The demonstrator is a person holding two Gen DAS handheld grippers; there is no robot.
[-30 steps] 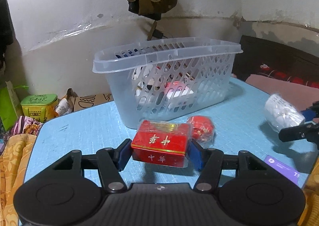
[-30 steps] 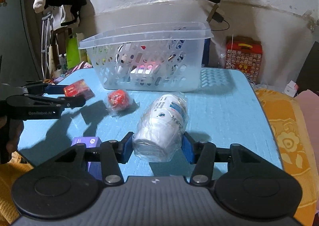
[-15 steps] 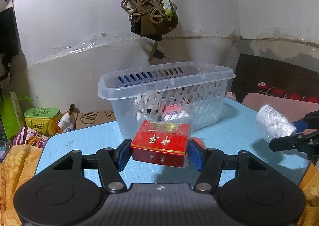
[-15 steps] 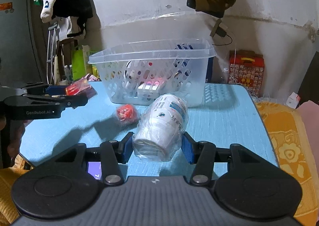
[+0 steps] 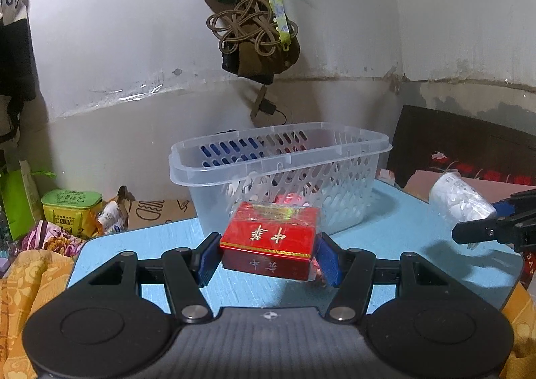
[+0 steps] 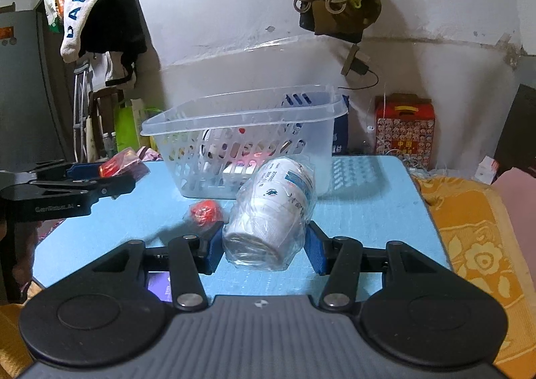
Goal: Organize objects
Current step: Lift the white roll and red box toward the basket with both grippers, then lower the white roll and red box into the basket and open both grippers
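My left gripper [image 5: 268, 260] is shut on a red box with gold characters [image 5: 269, 238] and holds it above the blue table [image 5: 150, 241], in front of the clear plastic basket [image 5: 278, 158]. My right gripper [image 6: 264, 250] is shut on a plastic-wrapped stack of white paper cups [image 6: 271, 211], also held above the table. The basket [image 6: 241, 118] holds several small items. A small red wrapped ball [image 6: 205, 211] lies on the table before the basket. The left gripper with the red box [image 6: 115, 166] shows at the left of the right wrist view; the cups [image 5: 459, 201] show at the right of the left wrist view.
A purple card [image 6: 159, 282] lies at the table's near edge under my right gripper. A green tin [image 5: 72, 208] and cardboard [image 5: 157, 211] sit beyond the table's left side. A red gift box [image 6: 403, 128] stands behind the table. Orange bedding [image 6: 475, 238] lies to the right.
Both grippers have risen and tilted up with their loads, and now sit about level with the basket's rim. The red ball has stayed on the table.
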